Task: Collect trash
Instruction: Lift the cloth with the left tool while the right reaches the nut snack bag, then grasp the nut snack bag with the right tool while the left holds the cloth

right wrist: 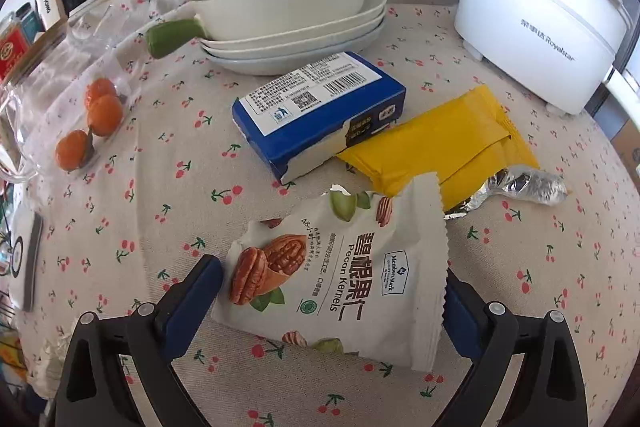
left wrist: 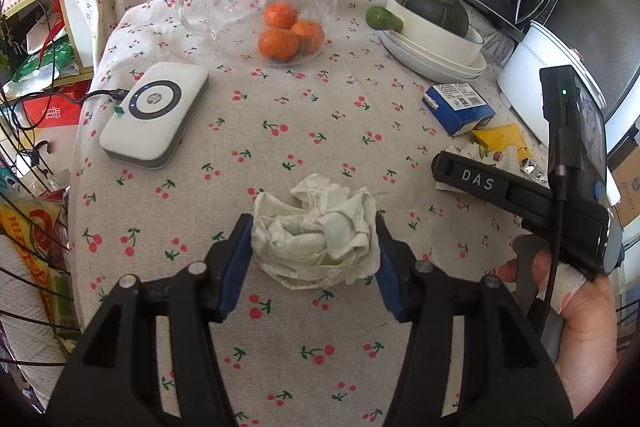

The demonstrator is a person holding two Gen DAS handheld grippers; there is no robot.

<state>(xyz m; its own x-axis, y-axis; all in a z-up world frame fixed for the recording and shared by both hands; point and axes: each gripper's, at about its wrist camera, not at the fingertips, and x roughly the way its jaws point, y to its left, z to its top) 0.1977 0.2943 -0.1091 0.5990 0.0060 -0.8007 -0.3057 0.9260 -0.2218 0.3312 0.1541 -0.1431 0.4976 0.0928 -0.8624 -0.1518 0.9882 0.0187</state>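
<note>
The left gripper (left wrist: 316,247) pinches a soft, light crumpled tissue (left wrist: 316,231); the right gripper (right wrist: 332,291) gapes around a thin, crinkly nut packet (right wrist: 340,267), best squeezed mid-body.

I see a crumpled white tissue (left wrist: 316,239) on the tablecloth. A torn-open white pecan packet (right wrist: 340,275) lies flat, beside a yellow wrapper (right wrist: 440,147).

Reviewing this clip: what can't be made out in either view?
- Left wrist: whether the left hand-held gripper pinches the crumpled tissue; contact unclear.
- Right wrist: pecan packet contents; opaque.
- Right wrist: blue box front; faces away.
- Both: no trash bin in frame.
</note>
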